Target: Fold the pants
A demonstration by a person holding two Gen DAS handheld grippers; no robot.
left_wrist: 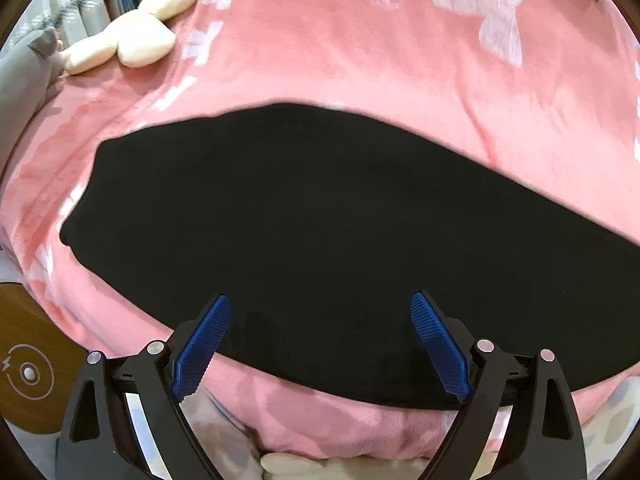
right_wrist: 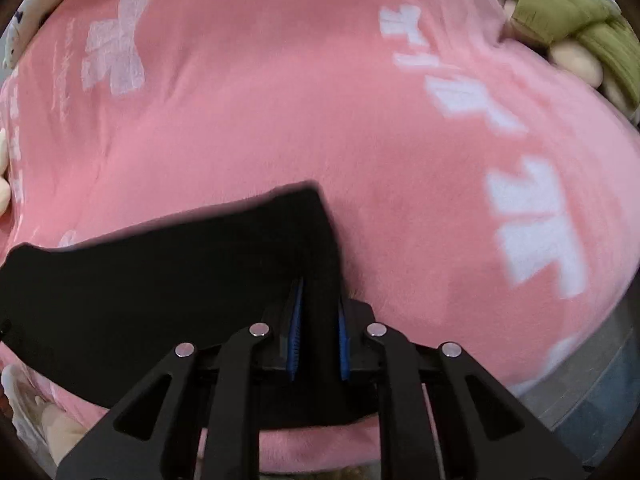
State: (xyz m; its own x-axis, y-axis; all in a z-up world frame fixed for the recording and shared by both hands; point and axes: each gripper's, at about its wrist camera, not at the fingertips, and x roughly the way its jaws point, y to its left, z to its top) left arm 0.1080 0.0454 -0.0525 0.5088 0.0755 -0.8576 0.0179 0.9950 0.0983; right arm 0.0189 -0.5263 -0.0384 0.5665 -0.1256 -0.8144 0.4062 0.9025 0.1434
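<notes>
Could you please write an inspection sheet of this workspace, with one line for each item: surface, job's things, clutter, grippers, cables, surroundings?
Surface: pink blanket with white print, covering a bed.
Job's things: black pants lying flat on the blanket; one end is raised in the right wrist view.
Clutter: cream plush toy at the far left; green cushion at the far right.
Grippers: left gripper open above the near edge of the pants, fingers apart, holding nothing. Right gripper shut on the pants end.
Cables: nothing seen.
Surroundings: wooden stand with a charging symbol beside the bed; grey floor on the other side.
</notes>
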